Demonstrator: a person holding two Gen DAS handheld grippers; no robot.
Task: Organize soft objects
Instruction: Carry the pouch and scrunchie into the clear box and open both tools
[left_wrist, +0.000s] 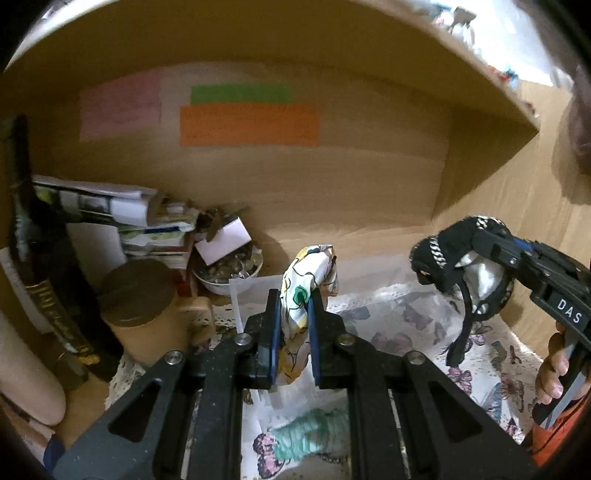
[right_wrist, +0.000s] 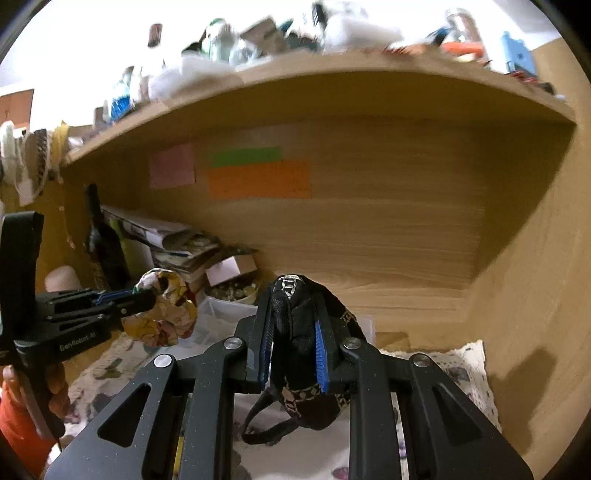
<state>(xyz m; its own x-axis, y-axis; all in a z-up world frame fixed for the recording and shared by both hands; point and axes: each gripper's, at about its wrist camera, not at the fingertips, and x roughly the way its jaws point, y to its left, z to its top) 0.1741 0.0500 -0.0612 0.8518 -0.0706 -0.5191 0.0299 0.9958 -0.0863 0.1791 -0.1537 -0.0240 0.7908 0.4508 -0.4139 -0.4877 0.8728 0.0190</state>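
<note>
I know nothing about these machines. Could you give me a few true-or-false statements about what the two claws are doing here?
1. The left claw grips a white floral cloth scrunchie. True.
2. The right claw is open, holding nothing. False: it is shut on a black fabric pouch with chain trim.
3. A mint-green knitted item lies on the butterfly-print cloth. True.
4. The paper notes on the back wall are all blue. False: pink, green, orange.
</note>
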